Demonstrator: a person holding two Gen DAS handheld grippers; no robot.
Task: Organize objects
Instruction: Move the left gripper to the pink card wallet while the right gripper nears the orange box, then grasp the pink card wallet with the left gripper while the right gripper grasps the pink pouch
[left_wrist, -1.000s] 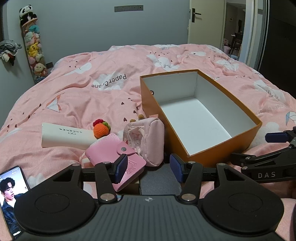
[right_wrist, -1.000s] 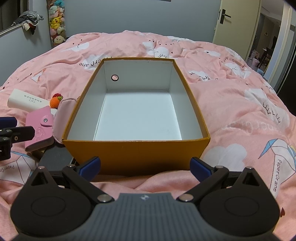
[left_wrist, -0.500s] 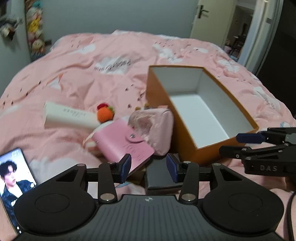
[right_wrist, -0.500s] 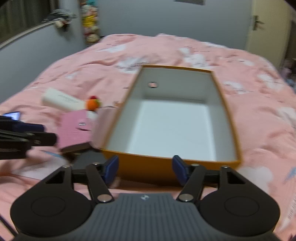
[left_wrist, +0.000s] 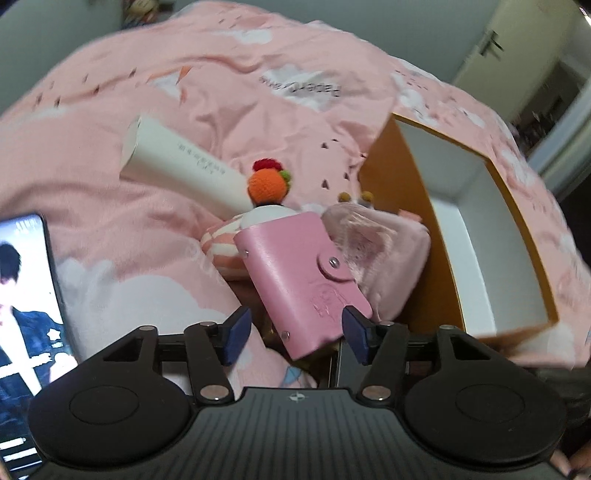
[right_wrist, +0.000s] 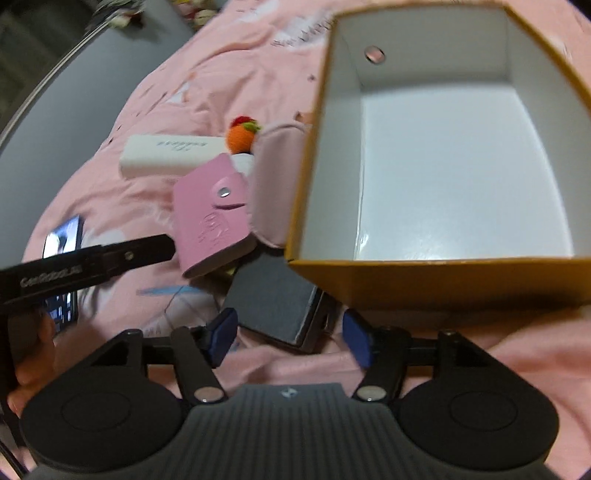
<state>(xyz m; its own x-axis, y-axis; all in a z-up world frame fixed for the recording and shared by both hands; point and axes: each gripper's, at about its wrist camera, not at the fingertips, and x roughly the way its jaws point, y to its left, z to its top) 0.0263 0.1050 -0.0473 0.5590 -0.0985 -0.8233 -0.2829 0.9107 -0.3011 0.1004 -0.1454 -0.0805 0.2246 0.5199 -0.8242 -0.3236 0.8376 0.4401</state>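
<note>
A pink snap wallet (left_wrist: 301, 280) lies on the bed, leaning on a pink pouch (left_wrist: 384, 254). My left gripper (left_wrist: 295, 338) is open, its fingers on either side of the wallet's near end. A white box (left_wrist: 181, 166), an orange knitted toy (left_wrist: 267, 184) and a striped soft toy (left_wrist: 221, 243) lie behind. The empty orange box (right_wrist: 436, 147) stands to the right. My right gripper (right_wrist: 290, 339) is open over a flat dark grey box (right_wrist: 273, 295) that lies at the orange box's near corner. The wallet also shows in the right wrist view (right_wrist: 212, 218).
A lit phone (left_wrist: 22, 302) lies at the left on the pink duvet (left_wrist: 110, 110). The left gripper's finger (right_wrist: 110, 258) reaches into the right wrist view. A grey wall and a door are behind the bed.
Both grippers have dropped lower and moved in. The left now straddles the pink wallet with wider jaws. The right has swung left from the orange box to the dark grey box.
</note>
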